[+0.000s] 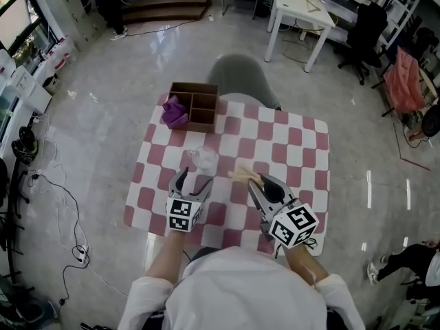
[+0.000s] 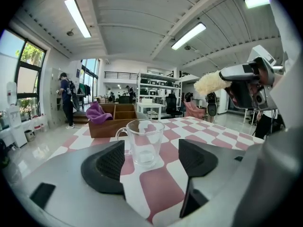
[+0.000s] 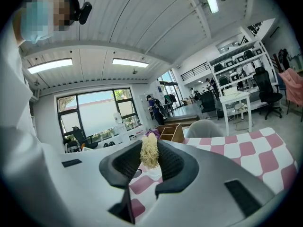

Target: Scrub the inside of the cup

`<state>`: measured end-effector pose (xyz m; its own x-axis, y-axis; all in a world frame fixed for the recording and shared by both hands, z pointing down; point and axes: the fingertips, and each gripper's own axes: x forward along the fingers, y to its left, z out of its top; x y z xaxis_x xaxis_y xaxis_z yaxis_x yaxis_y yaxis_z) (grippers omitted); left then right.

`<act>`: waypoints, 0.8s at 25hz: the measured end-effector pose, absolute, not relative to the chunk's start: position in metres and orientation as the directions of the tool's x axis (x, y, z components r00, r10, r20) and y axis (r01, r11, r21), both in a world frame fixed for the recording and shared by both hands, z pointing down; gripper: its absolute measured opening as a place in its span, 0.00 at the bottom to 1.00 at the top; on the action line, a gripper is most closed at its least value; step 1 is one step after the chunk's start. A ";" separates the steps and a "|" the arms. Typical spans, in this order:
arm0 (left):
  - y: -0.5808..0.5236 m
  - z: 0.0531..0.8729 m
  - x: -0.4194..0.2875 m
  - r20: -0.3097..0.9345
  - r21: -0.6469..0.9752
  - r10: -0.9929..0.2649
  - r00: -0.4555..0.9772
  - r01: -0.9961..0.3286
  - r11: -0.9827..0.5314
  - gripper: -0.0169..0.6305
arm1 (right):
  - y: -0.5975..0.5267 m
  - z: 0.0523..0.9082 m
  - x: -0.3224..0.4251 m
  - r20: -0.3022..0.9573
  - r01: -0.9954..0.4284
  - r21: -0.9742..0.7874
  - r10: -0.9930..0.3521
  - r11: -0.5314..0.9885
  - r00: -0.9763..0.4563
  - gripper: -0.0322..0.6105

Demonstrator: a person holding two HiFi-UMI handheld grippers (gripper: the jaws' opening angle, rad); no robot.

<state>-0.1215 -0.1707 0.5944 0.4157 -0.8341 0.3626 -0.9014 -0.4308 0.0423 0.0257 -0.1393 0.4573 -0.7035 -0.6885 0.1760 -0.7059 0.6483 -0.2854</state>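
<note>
No word, number, brand name or sign can be read in any of the views. The only printed marks are black-and-white square patterns, not letters: they stand on the marker cube (image 1: 183, 214) of the left gripper (image 1: 192, 179) and on the marker cube (image 1: 294, 225) of the right gripper (image 1: 265, 184). Any print on the boxes along the far shelves (image 2: 158, 85) is too small to make out.

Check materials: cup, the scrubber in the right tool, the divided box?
Cup: clear glass or hard plastic, glossy; the checked cloth shows through it. Scrubber in the right tool: pale, matte, straw-like fibres, likely plant fibre. Divided box: brown, matte, looks like wood or board.
</note>
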 end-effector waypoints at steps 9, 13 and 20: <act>-0.137 0.557 -0.124 0.301 -0.026 -0.878 0.373 -0.917 -0.398 0.22 | -0.126 0.460 0.019 0.164 -0.685 -0.279 -0.669 0.673 -0.725 0.22; -0.120 0.534 -0.120 0.259 -0.079 -0.894 0.367 -0.914 -0.398 0.18 | -0.120 0.459 0.014 0.159 -0.672 -0.273 -0.657 0.688 -0.737 0.22; -0.100 0.517 -0.118 0.257 -0.115 -0.898 0.357 -0.912 -0.395 0.09 | -0.111 0.457 0.011 0.144 -0.660 -0.262 -0.647 0.704 -0.749 0.22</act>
